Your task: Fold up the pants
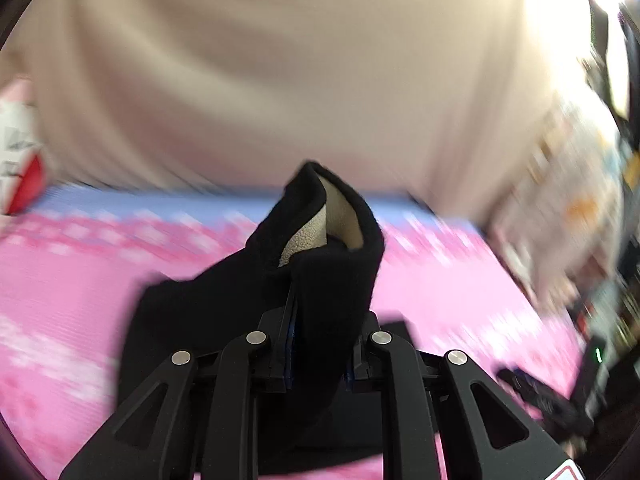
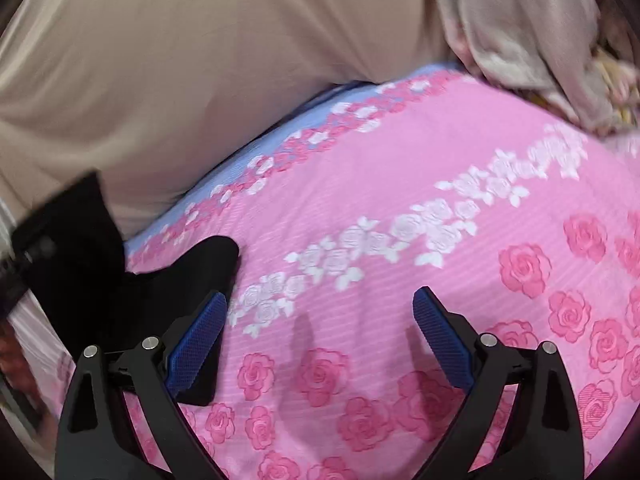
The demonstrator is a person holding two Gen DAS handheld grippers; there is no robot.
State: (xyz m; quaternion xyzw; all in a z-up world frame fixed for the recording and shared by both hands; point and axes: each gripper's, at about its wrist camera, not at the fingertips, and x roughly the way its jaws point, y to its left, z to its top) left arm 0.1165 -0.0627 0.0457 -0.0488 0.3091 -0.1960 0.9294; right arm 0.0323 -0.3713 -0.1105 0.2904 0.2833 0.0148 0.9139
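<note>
Left gripper point(image 1: 320, 320) has the black pants point(image 1: 256, 300) pinched, lifting them off the pink floral bedspread point(image 2: 400, 200), right gripper point(image 2: 320, 320) hangs wide open and empty, probably needs another edge next.

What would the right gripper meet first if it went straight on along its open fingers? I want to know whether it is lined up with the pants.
Probably only the pink floral sheet. The right gripper stands open and empty, and the black pants lie off to its left, partly behind its left finger; depth is hard to judge.

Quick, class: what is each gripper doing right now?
Left gripper: shut on the black pants.
Right gripper: open, nothing between its pads, above the pink floral sheet.
</note>
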